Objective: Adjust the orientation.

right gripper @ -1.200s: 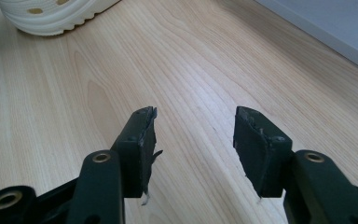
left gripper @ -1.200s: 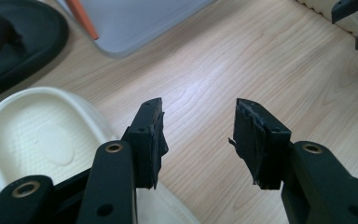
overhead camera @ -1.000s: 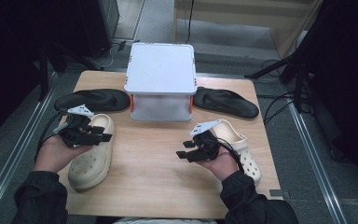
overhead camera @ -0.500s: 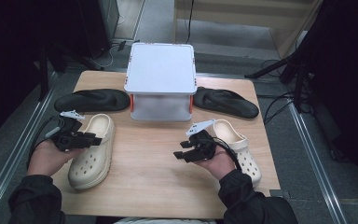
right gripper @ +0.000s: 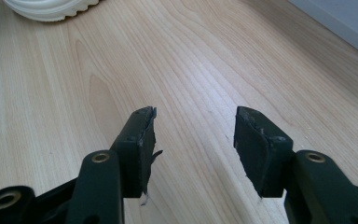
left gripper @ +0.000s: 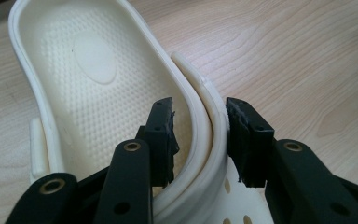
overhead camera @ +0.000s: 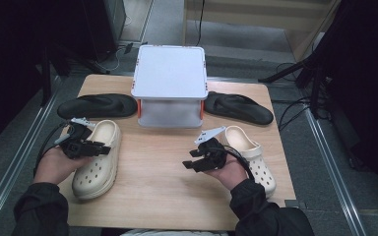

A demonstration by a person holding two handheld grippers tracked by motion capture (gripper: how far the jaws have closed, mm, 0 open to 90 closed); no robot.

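Observation:
A cream clog (overhead camera: 96, 169) lies at the left of the wooden table (overhead camera: 162, 196), toe toward the person. My left gripper (overhead camera: 103, 146) is at its heel end, and in the left gripper view its jaws are closed around the clog's (left gripper: 93, 74) side wall and folded strap, one pad inside and one outside; left gripper (left gripper: 198, 112). The matching clog (overhead camera: 256, 157) lies at the right. Beside it my right gripper (overhead camera: 188, 161) hovers low over bare wood, open and holding nothing, its jaws pointing left; right gripper (right gripper: 193, 116).
A white lidded box (overhead camera: 170, 86) with orange latches stands at the back centre. A black flip-flop (overhead camera: 98, 105) lies to its left and another black flip-flop (overhead camera: 238, 107) to its right. The left clog's sole (right gripper: 46, 9) and the box's edge (right gripper: 345, 23) show in the right gripper view.
My left gripper has moved left and toward the person along the left clog and now sits over its side wall. The right gripper drifted slightly lower. Neither clog has shifted.

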